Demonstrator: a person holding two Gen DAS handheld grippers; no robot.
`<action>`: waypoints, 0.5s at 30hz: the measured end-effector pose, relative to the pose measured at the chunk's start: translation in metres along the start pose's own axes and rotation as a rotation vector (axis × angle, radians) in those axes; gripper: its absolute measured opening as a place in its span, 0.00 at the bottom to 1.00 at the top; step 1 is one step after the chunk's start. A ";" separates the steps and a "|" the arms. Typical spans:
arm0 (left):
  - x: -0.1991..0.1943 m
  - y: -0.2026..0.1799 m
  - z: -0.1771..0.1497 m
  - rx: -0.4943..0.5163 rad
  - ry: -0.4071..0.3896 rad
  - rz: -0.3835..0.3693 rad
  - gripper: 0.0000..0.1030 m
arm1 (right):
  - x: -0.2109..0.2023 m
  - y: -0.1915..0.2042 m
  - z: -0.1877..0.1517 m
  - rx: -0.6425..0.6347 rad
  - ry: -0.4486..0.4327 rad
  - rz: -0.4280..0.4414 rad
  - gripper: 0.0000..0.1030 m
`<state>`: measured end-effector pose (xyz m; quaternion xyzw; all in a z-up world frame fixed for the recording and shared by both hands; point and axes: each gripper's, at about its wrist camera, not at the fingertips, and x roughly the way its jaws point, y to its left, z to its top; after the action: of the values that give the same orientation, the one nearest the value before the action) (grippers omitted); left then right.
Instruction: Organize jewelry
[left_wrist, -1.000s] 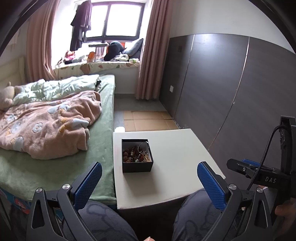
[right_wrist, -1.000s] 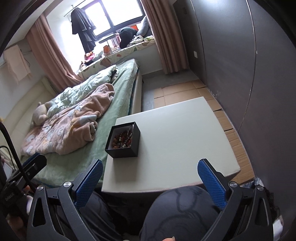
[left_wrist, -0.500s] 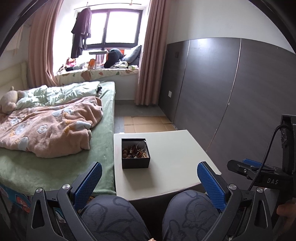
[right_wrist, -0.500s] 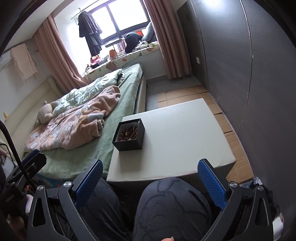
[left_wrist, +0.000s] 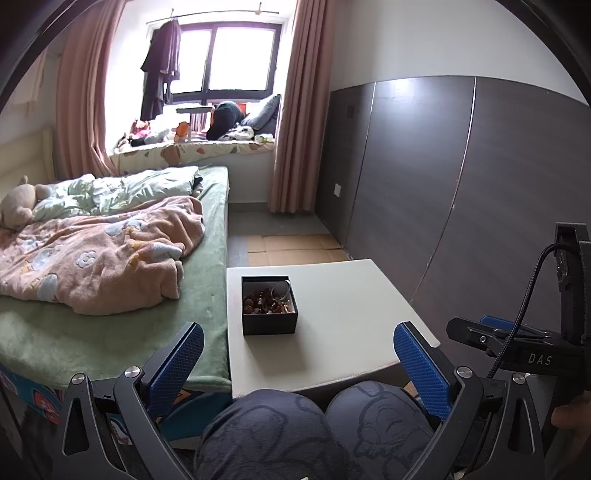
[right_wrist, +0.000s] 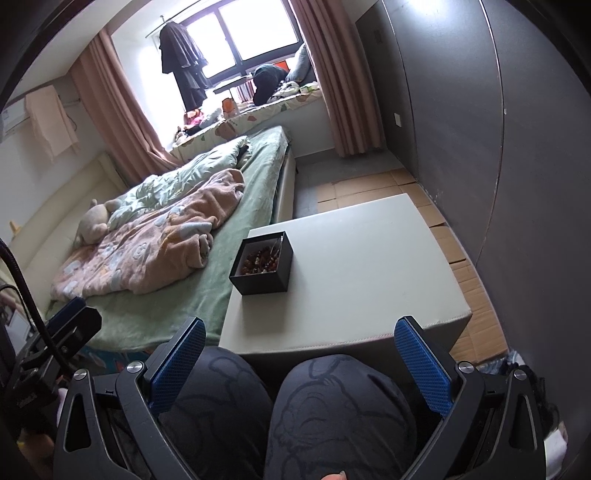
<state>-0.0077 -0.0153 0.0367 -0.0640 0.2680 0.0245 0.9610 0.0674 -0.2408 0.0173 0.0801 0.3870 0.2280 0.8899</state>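
Observation:
A small black box (left_wrist: 269, 309) (right_wrist: 263, 263) full of brown beads and jewelry stands near the left edge of a white table (left_wrist: 351, 314) (right_wrist: 362, 266). My left gripper (left_wrist: 297, 363) is open, held back over the person's knees, well short of the box. My right gripper (right_wrist: 300, 363) is open too, also above the knees and apart from the table. Nothing lies between either pair of blue pads. The right gripper's body (left_wrist: 517, 343) shows at the right edge of the left wrist view.
A bed (left_wrist: 110, 314) with a pink blanket (left_wrist: 96, 258) and green sheet adjoins the table's left side. A dark panelled wall (left_wrist: 461, 192) runs along the right. Cardboard sheets (right_wrist: 443, 221) cover the floor beyond the table. The person's knees (right_wrist: 295, 406) sit under the near table edge.
Both grippers have drawn back and risen, so the table and box look smaller and farther off, and the knees fill more of the lower view. Both stay open.

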 end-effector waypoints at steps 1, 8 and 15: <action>0.000 0.001 0.000 -0.001 -0.001 0.003 1.00 | 0.000 0.000 0.000 -0.001 0.001 0.001 1.00; -0.004 0.007 0.000 -0.027 -0.013 0.005 1.00 | 0.001 0.005 0.000 -0.010 0.007 0.003 1.00; -0.009 0.007 0.001 -0.017 -0.019 0.010 1.00 | -0.003 0.010 0.000 -0.034 -0.008 -0.006 1.00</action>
<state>-0.0159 -0.0081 0.0412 -0.0706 0.2591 0.0324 0.9627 0.0623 -0.2336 0.0219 0.0646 0.3798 0.2318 0.8932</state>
